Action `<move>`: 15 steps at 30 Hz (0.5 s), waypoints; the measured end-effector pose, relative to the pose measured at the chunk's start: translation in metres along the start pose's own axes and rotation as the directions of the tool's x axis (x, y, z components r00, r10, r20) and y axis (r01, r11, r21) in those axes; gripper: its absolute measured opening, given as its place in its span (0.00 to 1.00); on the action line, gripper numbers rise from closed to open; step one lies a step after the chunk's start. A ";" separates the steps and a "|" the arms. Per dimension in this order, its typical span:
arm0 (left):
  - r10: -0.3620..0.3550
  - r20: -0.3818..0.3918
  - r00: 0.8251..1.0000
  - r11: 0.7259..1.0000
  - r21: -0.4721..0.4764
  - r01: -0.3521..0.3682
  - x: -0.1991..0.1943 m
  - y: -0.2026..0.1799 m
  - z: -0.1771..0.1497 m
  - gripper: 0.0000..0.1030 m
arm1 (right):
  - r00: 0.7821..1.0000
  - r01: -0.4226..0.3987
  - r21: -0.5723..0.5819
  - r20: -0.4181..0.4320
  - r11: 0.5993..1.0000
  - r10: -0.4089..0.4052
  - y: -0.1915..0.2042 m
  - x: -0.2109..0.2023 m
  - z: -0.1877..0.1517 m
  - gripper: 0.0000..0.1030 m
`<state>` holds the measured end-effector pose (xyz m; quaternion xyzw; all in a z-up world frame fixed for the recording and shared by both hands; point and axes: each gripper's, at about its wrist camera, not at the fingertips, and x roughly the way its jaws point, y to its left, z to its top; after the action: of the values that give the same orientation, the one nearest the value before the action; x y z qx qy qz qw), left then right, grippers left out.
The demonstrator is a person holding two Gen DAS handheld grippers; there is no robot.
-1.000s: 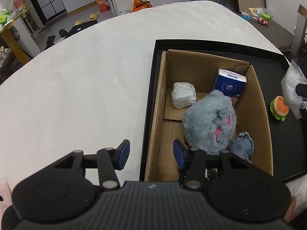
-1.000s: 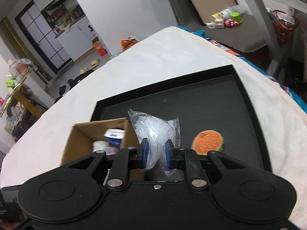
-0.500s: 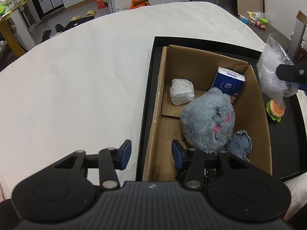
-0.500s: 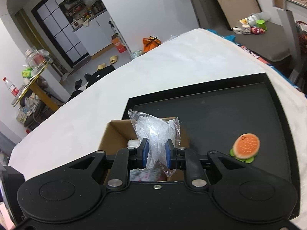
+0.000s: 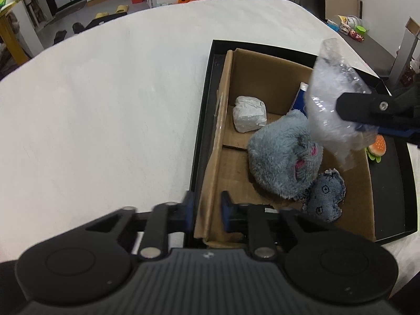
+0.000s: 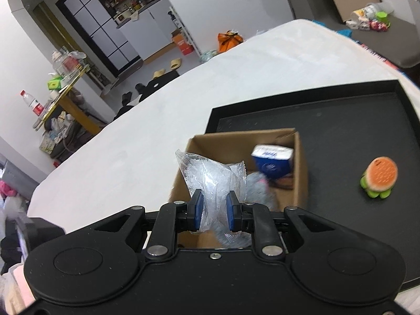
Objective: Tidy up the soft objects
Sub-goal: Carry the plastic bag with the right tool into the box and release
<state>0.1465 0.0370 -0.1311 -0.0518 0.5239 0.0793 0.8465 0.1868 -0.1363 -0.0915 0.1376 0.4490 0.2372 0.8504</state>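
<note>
Moved since a second ago: right gripper [image 6: 213,211] has carried the plastic bag [image 6: 210,181] from over the black tray [image 6: 341,120] to over the cardboard box [image 5: 228,141]; left gripper [image 5: 204,207] has just been closing, its jaws now pinched on the box's near-left wall where before they stood wide on either side of it
Left gripper: clenched on the box wall — one blue pad outside, one inside, cardboard between them
Right gripper: clamped on the clear bag, which bulges above and below the pads; in the left wrist view its finger [image 5: 367,107] comes in from the right, above the box's right wall
Plastic bag: crinkled, see-through, held in the air over the right side of the box, not touching the floor of it
Cardboard box: open-topped, standing in the left part of the tray, against its left rim
Inside the box: grey plush toy [image 5: 283,162] in the middle; small blue denim toy [image 5: 325,197] touching it on the near-right; white wrapped packet [image 5: 249,114] toward the far-left; blue tissue pack [image 6: 273,161] at the far-right corner, partly hidden by the bag in the left wrist view
Burger toy [image 6: 379,178]: orange top, green base, on the tray floor to the right of the box — apart from it
Tray: on a white padded surface [image 5: 105,105]
</note>
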 end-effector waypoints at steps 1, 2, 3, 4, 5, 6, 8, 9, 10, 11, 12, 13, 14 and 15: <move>-0.005 -0.003 1.000 1.000 -0.007 0.005 0.002 0.001 0.000 0.10 | 1.000 -0.007 0.003 -0.005 1.000 0.007 0.002 0.001 -0.001 0.18; -0.002 -0.002 1.000 1.000 -0.011 0.002 0.002 0.001 0.000 0.10 | 1.000 -0.014 0.004 -0.010 1.000 0.014 0.005 0.002 -0.003 0.18; -0.002 0.001 1.000 1.000 -0.010 0.002 0.002 0.001 0.000 0.10 | 1.000 -0.021 0.006 -0.015 1.000 0.021 0.007 0.003 -0.004 0.18; -0.002 0.002 1.000 1.000 -0.010 0.003 0.002 0.001 -0.001 0.10 | 1.000 -0.025 0.008 -0.019 1.000 0.025 0.009 0.004 -0.005 0.18; -0.004 0.003 1.000 1.000 -0.012 0.004 0.002 0.001 -0.001 0.10 | 0.999 -0.029 0.009 -0.024 1.000 0.030 0.011 0.005 -0.006 0.18; -0.006 0.003 1.000 1.000 -0.014 0.006 0.001 0.002 -0.001 0.10 | 0.999 -0.034 0.013 -0.027 0.999 0.035 0.013 0.006 -0.007 0.18; -0.014 0.000 1.000 1.000 -0.022 0.014 0.001 0.003 0.000 0.10 | 0.998 -0.047 0.029 -0.034 0.998 0.048 0.015 0.008 -0.008 0.18; -0.019 -0.002 1.000 0.999 -0.027 0.019 0.001 0.004 0.000 0.10 | 0.998 -0.056 0.037 -0.039 0.998 0.057 0.016 0.010 -0.008 0.19; -0.025 -0.004 1.000 0.999 -0.034 0.025 0.001 0.006 0.000 0.10 | 0.997 -0.067 0.050 -0.045 0.996 0.070 0.017 0.011 -0.009 0.19; -0.030 -0.005 1.000 0.999 -0.040 0.030 0.001 0.008 0.000 0.10 | 0.995 -0.079 0.065 -0.051 0.995 0.082 0.016 0.013 -0.009 0.19; -0.034 -0.006 0.999 0.998 -0.044 0.034 0.001 0.009 0.000 0.10 | 0.993 -0.093 0.085 -0.059 0.992 0.098 0.016 0.015 -0.010 0.24; -0.037 -0.007 0.999 0.998 -0.045 0.036 0.002 0.010 -0.001 0.10 | 0.990 -0.109 0.113 -0.071 0.988 0.118 0.015 0.018 -0.011 0.28; -0.038 -0.008 0.999 0.998 -0.045 0.038 0.002 0.010 -0.001 0.10 | 0.987 -0.122 0.139 -0.085 0.983 0.134 0.012 0.021 -0.013 0.31; -0.039 -0.008 0.999 0.998 -0.045 0.039 0.002 0.010 0.000 0.10 | 0.985 -0.130 0.157 -0.095 0.979 0.146 0.011 0.022 -0.013 0.40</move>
<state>0.1451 0.0471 -0.1330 -0.0815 0.5247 0.0744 0.8441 0.1835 -0.1152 -0.1099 0.2195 0.4995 0.2681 0.7940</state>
